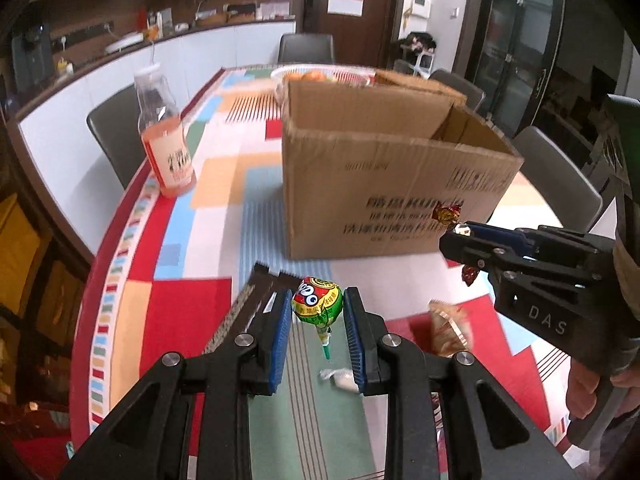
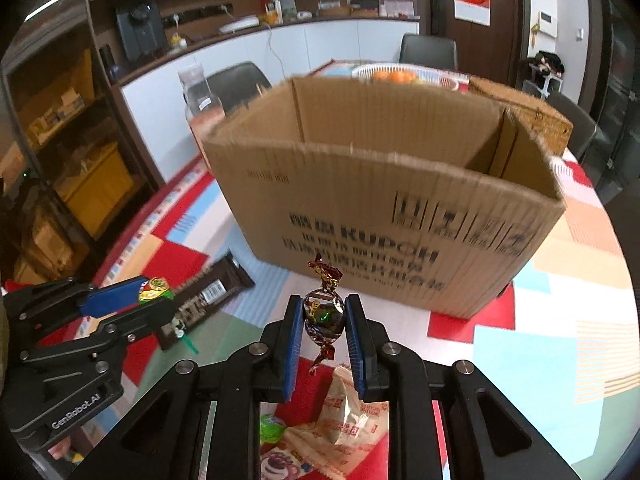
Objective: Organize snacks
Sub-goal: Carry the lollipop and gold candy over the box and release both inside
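The left gripper [image 1: 318, 310] was closed on a lollipop [image 1: 317, 305]. The right gripper [image 2: 324, 316] was closed on a wrapped candy [image 2: 324, 314], both raised before the open cardboard box [image 2: 380, 216].

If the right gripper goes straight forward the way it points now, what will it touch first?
Most likely the printed front wall of the brown cardboard box. The right gripper, holding a dark foil-wrapped twist candy, points at that wall below the rim. Nothing shows between them, though depth is uncertain.
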Demonstrator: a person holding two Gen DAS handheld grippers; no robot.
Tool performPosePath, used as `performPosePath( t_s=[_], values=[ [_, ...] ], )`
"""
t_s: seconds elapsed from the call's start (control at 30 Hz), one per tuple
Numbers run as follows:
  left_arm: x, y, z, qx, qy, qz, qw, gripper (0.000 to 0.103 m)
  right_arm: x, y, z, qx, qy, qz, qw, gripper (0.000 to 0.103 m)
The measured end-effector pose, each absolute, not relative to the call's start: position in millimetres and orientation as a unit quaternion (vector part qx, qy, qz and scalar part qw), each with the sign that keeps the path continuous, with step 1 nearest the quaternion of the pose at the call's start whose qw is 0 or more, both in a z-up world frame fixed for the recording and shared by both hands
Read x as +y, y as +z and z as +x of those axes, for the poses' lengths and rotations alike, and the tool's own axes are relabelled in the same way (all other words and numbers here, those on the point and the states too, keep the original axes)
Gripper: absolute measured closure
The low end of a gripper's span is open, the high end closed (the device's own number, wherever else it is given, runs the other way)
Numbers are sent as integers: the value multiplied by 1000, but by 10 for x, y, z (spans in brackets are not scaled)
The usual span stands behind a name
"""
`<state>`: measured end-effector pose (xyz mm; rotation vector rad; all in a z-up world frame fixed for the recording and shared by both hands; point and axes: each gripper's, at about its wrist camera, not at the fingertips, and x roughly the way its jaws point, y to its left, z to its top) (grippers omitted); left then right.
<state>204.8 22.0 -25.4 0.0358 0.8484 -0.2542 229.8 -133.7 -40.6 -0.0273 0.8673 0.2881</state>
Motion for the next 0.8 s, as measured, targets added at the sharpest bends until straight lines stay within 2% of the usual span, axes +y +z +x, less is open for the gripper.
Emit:
performPosePath(
  t_s=[0.8],
  values=[
    [-98,698,2186,289,-153,39,944,76,-1625,485,2196,297,126,26,946,81]
  ],
)
